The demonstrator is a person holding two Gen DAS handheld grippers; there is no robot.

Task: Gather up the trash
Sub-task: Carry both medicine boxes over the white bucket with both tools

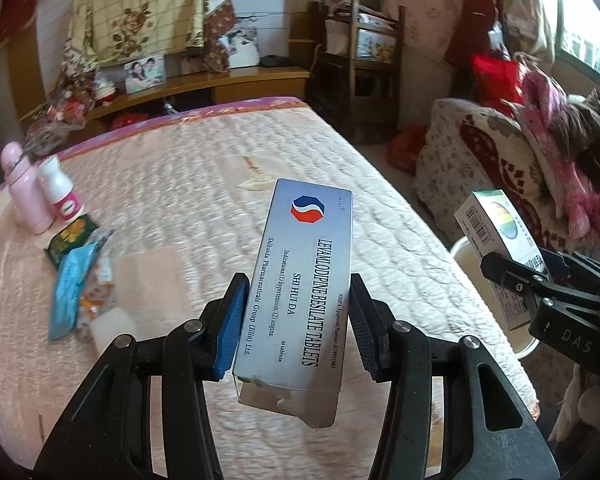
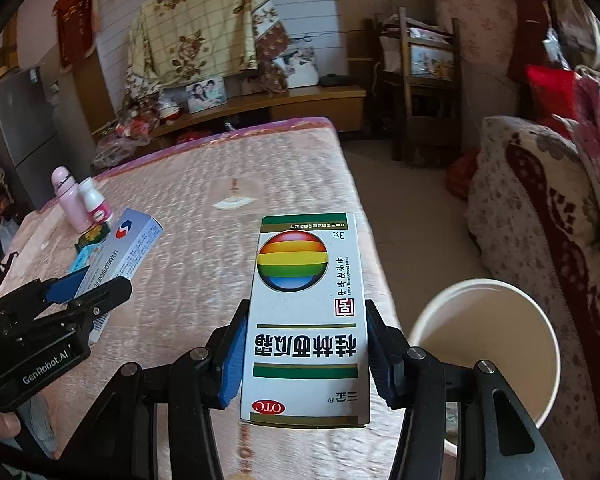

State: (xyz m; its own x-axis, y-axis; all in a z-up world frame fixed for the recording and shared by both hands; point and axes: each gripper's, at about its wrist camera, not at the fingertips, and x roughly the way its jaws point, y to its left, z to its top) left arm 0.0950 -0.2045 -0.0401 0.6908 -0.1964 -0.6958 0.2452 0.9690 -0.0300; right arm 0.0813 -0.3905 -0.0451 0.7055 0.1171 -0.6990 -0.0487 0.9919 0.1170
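Note:
My left gripper [image 1: 296, 312] is shut on a silver tablet box [image 1: 304, 280] with a red and blue logo, held above the pink quilted bed [image 1: 180, 184]. It also shows in the right wrist view [image 2: 136, 248]. My right gripper [image 2: 304, 344] is shut on a white and green medicine box [image 2: 306, 312] with a rainbow ball, held over the bed's right edge. That box also shows in the left wrist view [image 1: 496, 240]. A white round bin [image 2: 484, 344] stands on the floor just right of the bed, lower right of the right gripper.
On the bed's left side stand a pink bottle [image 1: 26, 192] and a white bottle [image 1: 62, 192], with a green packet [image 1: 70, 236], a blue wrapper [image 1: 70, 292] and a white tape roll [image 1: 114, 328]. A small scrap [image 1: 256, 182] lies mid-bed. A blanket-covered sofa [image 2: 540, 208] is right.

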